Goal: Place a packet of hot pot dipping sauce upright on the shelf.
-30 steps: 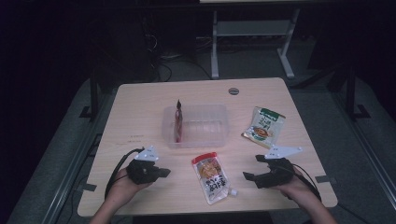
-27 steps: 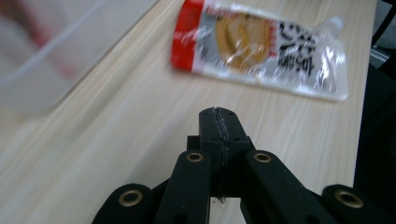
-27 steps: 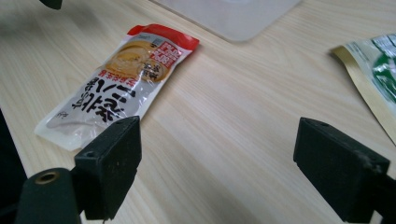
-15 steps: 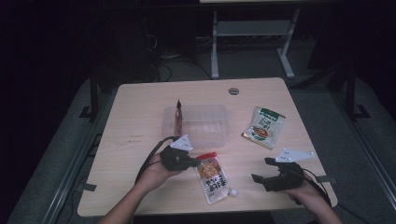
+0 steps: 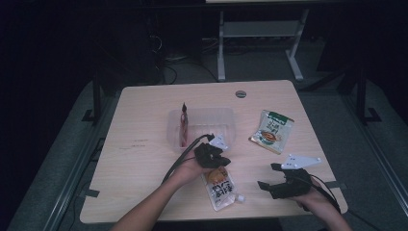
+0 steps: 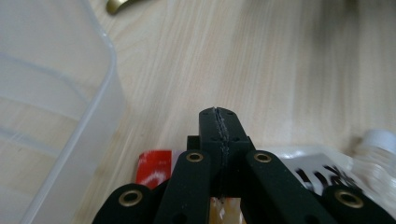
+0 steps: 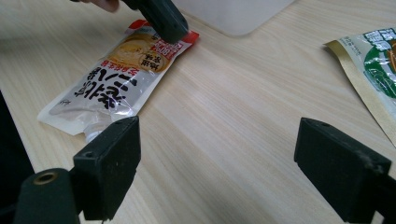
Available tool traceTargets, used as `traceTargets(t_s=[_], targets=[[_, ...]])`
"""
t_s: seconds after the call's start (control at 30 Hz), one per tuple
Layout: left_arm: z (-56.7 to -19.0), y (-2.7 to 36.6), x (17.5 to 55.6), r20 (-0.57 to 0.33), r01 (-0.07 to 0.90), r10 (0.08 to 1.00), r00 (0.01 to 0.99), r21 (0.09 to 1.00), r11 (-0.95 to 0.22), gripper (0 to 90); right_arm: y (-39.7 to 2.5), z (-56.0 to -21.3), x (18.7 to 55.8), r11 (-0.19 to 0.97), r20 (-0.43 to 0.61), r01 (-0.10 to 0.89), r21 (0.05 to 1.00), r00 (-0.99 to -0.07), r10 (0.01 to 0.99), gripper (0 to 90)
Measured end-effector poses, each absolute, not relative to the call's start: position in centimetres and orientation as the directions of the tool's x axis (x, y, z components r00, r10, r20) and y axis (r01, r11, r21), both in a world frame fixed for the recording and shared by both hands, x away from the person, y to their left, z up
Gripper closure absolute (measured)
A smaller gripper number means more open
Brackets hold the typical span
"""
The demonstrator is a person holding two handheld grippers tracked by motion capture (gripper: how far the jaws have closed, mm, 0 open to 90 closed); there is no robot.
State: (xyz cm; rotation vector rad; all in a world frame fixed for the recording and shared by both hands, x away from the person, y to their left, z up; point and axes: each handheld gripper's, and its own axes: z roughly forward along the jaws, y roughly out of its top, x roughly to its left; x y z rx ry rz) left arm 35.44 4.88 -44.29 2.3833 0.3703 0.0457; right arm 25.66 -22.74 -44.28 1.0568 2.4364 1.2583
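A white spouted food pouch [image 5: 220, 185] with a red top edge lies flat near the table's front middle. My left gripper [image 5: 217, 161] is shut, its jaws pressed together right over the pouch's red top end [image 6: 154, 170]. In the right gripper view the left gripper's black tip [image 7: 163, 21] rests on that end of the pouch [image 7: 116, 70]. The pouch's white cap [image 6: 380, 140] points toward the table's front. My right gripper [image 5: 268, 176] sits at the front right, open and holding nothing [image 7: 219, 154], a short way right of the pouch.
A clear plastic container [image 5: 226, 120] stands mid-table with a thin red packet [image 5: 184, 122] upright against its left wall. A green and gold pouch [image 5: 273, 130] lies flat to its right. The container's wall [image 6: 46, 93] is close beside the left gripper.
My left gripper has travelled from the front left of the table rightward and forward to the pouch's red top end. The right gripper has barely shifted.
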Motion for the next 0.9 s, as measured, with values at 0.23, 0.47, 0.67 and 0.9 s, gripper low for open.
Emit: traceTargets(t_s=[0.23, 0.47, 0.67, 0.9], targets=[[-45.5, 3.6, 35.7, -0.053, 0.246, 0.275, 0.960, 0.630, -0.737, 89.8, -22.8, -44.3, 25.6, 0.381, 0.138, 0.506, 0.773, -0.721, 0.679, 14.5], [-45.4, 4.3, 35.9, -0.040, 0.248, 0.283, 0.958, 0.604, -0.757, 89.8, -22.7, -44.3, 25.6, 0.389, 0.131, 0.501, 0.773, -0.726, 0.675, 14.5], [-45.2, 5.9, 35.8, -0.031, 0.257, 0.296, 0.955, 0.590, -0.766, 89.8, -22.6, -44.3, 25.5, 0.383, 0.138, 0.503, 0.775, -0.726, 0.674, 14.5], [-44.8, 8.7, 35.2, -0.038, 0.282, 0.323, 0.946, 0.589, -0.757, 89.8, -22.5, -44.3, 25.5, 0.387, 0.134, 0.504, 0.772, -0.725, 0.676, 14.5]])
